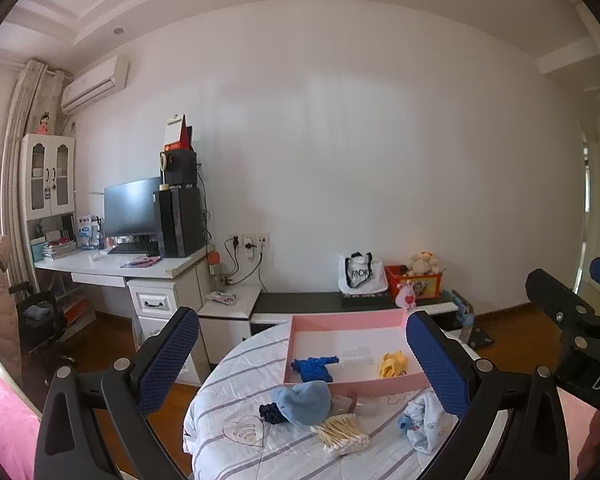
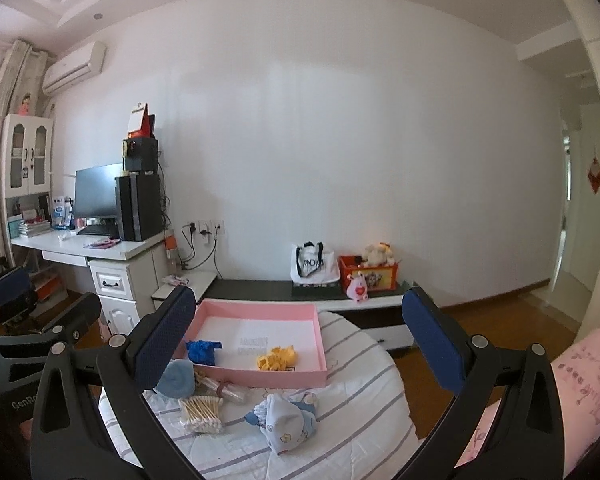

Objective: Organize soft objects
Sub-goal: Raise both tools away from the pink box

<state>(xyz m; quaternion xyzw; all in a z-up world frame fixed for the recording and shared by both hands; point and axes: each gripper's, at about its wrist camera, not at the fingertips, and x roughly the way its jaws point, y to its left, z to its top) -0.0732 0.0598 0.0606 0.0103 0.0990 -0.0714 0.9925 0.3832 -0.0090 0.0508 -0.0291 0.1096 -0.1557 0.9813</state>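
I see quilted cotton-like cloth with grey stripes on the bedding [image 2: 352,412], soft and matt. The pink tray [image 2: 260,376] looks like smooth matt cardboard with a white paper-like floor. In it lie a fuzzy blue knit piece [image 2: 202,351] and a crinkled yellow fabric piece [image 2: 278,357]. The cotton swabs [image 2: 202,412] show pale wooden sticks. My gripper pads [image 1: 436,360] are blue, rough-textured rubber on matt black plastic frames with metal rivets. The floor [image 2: 500,328] is glossy wood.
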